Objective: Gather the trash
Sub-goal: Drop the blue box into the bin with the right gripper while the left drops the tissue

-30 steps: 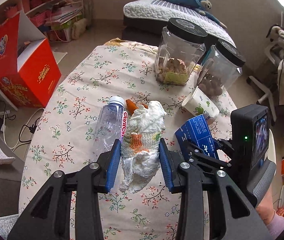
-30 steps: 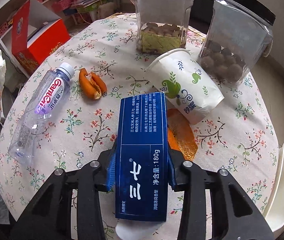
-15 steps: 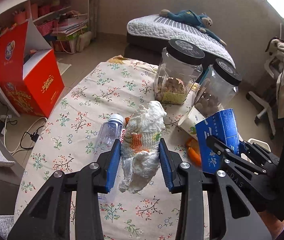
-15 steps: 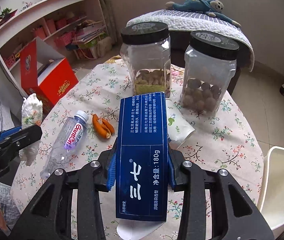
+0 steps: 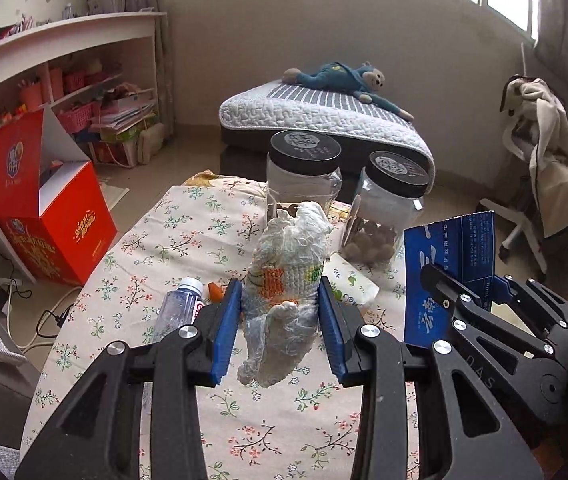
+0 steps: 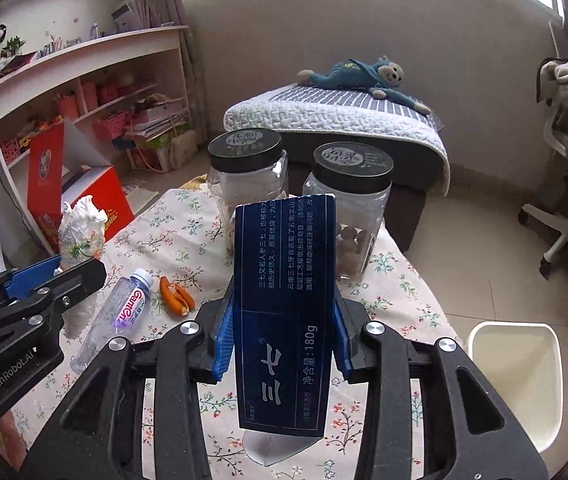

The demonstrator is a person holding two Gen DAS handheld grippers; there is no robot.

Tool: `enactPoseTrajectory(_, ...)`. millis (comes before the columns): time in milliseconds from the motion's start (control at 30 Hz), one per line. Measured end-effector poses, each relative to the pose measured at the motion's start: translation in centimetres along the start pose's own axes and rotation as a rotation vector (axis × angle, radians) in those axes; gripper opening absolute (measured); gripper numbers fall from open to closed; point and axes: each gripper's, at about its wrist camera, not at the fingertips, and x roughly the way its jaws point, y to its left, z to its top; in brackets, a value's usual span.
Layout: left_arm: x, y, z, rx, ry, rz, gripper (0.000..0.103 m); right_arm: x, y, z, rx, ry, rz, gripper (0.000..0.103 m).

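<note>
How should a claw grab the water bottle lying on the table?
Grip the plastic bottle across the middle of its clear body, coming down from above. It lies on its side, cap pointing away, so its round sides are open for the fingers; the orange peel lies apart, beside the cap.

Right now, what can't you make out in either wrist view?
- Paper cup: left view, part hidden by the crumpled wrapper; right view, fully behind the blue box.
- Orange peel: left view, mostly behind a finger.
- White bin: right view, inside washed out.
</note>
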Motion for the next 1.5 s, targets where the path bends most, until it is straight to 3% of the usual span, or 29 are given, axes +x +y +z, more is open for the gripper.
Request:
enactPoseTrajectory(467,-0.3,-5.1,-0.1,0.021,-0.046,-0.062,0.038,-3.3,-4.9,-0.2,0.022,-0.065,-0.095,0.037)
enactPoseTrajectory(933,1.0,-10.2,-0.8,0.057,-0.020,-0.132,0.038,-4.9,-12.3,-1.1,0.080,-0.037,-0.240,0.037)
enactPoseTrajectory(1300,2.0,-15.1,-2.0,0.113,0.013,-0.189,0.038,-6.7,-19.6,-1.9,0.209,-0.024,-0.371,0.038)
enactPoseTrajectory(1367,2.1,-16.1,-2.3,0.120,0.022,-0.205,0.038,-7.2,-20.6,-2.1,0.234,-0.028,-0.391,0.042)
enactPoseTrajectory(1467,2.1,-17.6,-2.6,0.136,0.032,-0.226,0.038,-8.4,-22.0,-2.2,0.274,-0.058,-0.443,0.070)
enactPoseTrajectory(1500,2.1,-18.2,-2.6,0.142,0.035,-0.234,0.038,-8.8,-22.5,-2.2,0.286,-0.069,-0.458,0.073)
